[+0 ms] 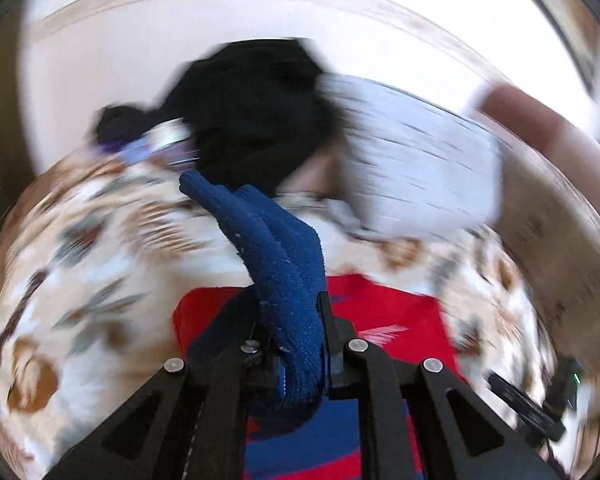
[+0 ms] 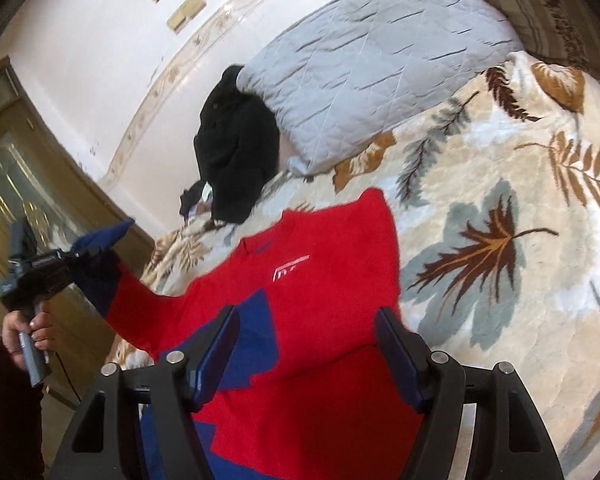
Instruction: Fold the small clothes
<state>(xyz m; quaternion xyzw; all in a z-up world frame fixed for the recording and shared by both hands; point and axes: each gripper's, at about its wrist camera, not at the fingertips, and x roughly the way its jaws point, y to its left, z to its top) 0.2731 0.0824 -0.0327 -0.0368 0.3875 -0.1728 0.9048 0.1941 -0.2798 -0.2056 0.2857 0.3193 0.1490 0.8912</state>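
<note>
Left wrist view: left claw (image 1: 300,344) pinching the navy cuff (image 1: 288,272) of the red-and-navy sweater (image 2: 320,280), sleeve lifted off the bed (image 2: 500,184). Right claw (image 2: 306,356) spread, empty, hovering over the sweater body just ahead of it. Knit looks soft, light, floppy, stretchy; likely best gripped at cuffs, hem, shoulder seams.
</note>
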